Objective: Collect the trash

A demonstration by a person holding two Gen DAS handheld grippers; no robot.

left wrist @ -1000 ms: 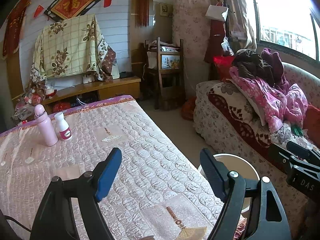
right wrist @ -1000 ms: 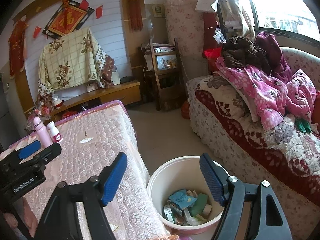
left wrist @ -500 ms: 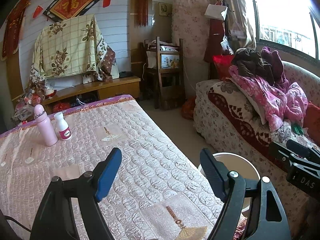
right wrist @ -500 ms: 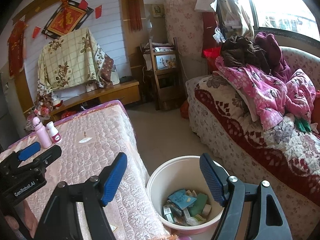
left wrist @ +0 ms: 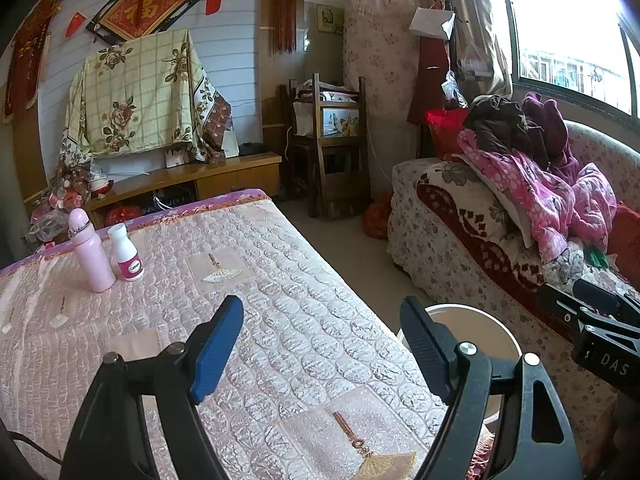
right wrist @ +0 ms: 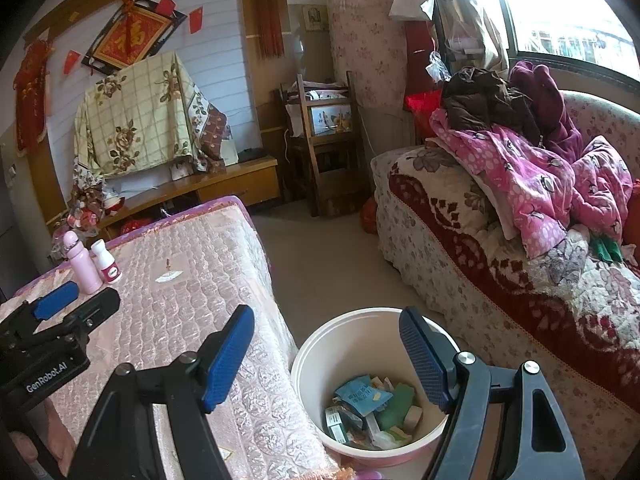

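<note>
A white bucket stands on the floor beside the table, holding several wrappers and cartons. My right gripper hovers above it, open, with nothing between its blue pads. My left gripper is open over the pink quilted table cover, also holding nothing. The bucket's rim shows behind its right finger. A pink bottle and a small white bottle stand upright at the table's far left. The bottles also appear in the right wrist view, behind the left gripper's body.
A floral sofa piled with pink and dark clothes runs along the right. Bare floor lies between sofa and table. A wooden chair and a low cabinet stand against the far wall.
</note>
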